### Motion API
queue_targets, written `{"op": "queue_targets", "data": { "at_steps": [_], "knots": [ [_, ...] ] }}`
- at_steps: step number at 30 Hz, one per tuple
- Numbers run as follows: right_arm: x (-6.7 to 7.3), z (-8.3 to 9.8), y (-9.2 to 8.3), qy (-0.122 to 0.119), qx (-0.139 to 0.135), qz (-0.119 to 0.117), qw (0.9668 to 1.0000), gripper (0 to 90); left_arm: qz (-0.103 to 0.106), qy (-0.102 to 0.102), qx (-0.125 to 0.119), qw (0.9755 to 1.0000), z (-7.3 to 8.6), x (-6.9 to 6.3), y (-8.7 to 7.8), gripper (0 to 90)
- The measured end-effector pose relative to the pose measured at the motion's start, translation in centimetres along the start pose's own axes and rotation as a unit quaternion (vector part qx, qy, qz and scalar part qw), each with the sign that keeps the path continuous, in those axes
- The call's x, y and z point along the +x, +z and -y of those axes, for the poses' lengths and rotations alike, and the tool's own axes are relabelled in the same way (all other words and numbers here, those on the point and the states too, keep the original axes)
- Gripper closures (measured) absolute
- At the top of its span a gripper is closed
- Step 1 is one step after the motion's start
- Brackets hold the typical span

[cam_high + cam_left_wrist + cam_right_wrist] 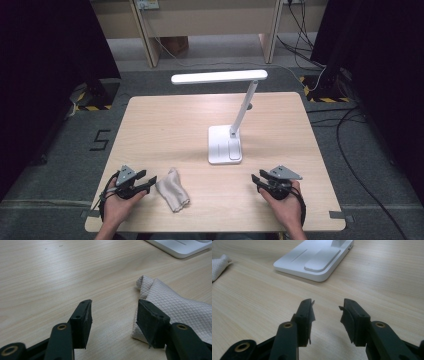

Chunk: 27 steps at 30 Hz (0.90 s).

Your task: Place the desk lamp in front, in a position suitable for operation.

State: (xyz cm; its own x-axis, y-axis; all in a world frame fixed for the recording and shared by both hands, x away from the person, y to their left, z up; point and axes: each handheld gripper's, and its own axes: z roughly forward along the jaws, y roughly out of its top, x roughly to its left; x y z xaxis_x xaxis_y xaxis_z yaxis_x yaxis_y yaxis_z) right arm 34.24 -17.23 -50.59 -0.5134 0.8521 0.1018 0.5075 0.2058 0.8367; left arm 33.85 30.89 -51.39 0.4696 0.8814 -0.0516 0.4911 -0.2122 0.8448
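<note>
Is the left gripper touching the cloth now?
Cannot tell. In the left gripper view, one jaw of the left gripper overlaps the cloth, hiding any gap; the jaws stand open with only table between.

Wood table point(165, 125), white desk lamp point(225, 145), crumpled cloth point(172, 192)

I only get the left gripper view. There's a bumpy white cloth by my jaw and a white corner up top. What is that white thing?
Observer: It's the flat base of a white desk lamp; its stem leans up to a long lit bar.
Operator: Is the cloth big?
Observer: The cloth is a crumpled bundle, lying just beside the left gripper, near the table's front edge.
Operator: Where's my other gripper?
Observer: The right gripper rests on the table's other side, jaws open, nothing between them, pointing toward the cloth's side.
</note>
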Motion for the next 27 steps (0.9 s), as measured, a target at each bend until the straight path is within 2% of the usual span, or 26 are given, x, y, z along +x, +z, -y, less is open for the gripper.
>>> {"op": "queue_targets", "data": {
  "at_steps": [8,14,16,19,23,25,27],
  "knots": [
    [0.1,-0.8,0.2,-0.008,-0.008,0.004,0.9999,57.4,0.004,0.004,-0.005,1.0,-0.3,-0.2,-0.1,44.5],
    [0.0,-2.0,0.5,-0.019,-0.009,0.011,0.9997,56.6,0.008,0.002,-0.018,0.9998,-1.3,-0.2,-0.3,44.5],
    [-0.1,-2.8,0.8,-0.022,-0.01,0.013,0.9996,56.4,0.013,0.001,-0.019,0.9997,-1.7,-0.4,-0.3,44.5],
    [-0.5,-4.6,1.5,-0.029,-0.018,0.02,0.9992,55.7,0.022,0.013,-0.014,0.9996,-2.1,-0.8,0.1,44.5],
    [-0.7,-5.9,2.0,-0.027,-0.024,0.027,0.999,55.2,0.027,0.018,-0.014,0.9994,-2.5,-1.2,0.4,44.5],
    [-1.1,-7.4,2.7,-0.026,-0.031,0.033,0.9986,54.9,0.032,0.023,-0.011,0.9992,-3.0,-1.4,0.6,44.5],
    [-1.2,-7.9,3.0,-0.027,-0.034,0.035,0.9985,54.9,0.038,0.027,-0.01,0.9989,-3.4,-1.7,0.9,44.5]
  ]
}}
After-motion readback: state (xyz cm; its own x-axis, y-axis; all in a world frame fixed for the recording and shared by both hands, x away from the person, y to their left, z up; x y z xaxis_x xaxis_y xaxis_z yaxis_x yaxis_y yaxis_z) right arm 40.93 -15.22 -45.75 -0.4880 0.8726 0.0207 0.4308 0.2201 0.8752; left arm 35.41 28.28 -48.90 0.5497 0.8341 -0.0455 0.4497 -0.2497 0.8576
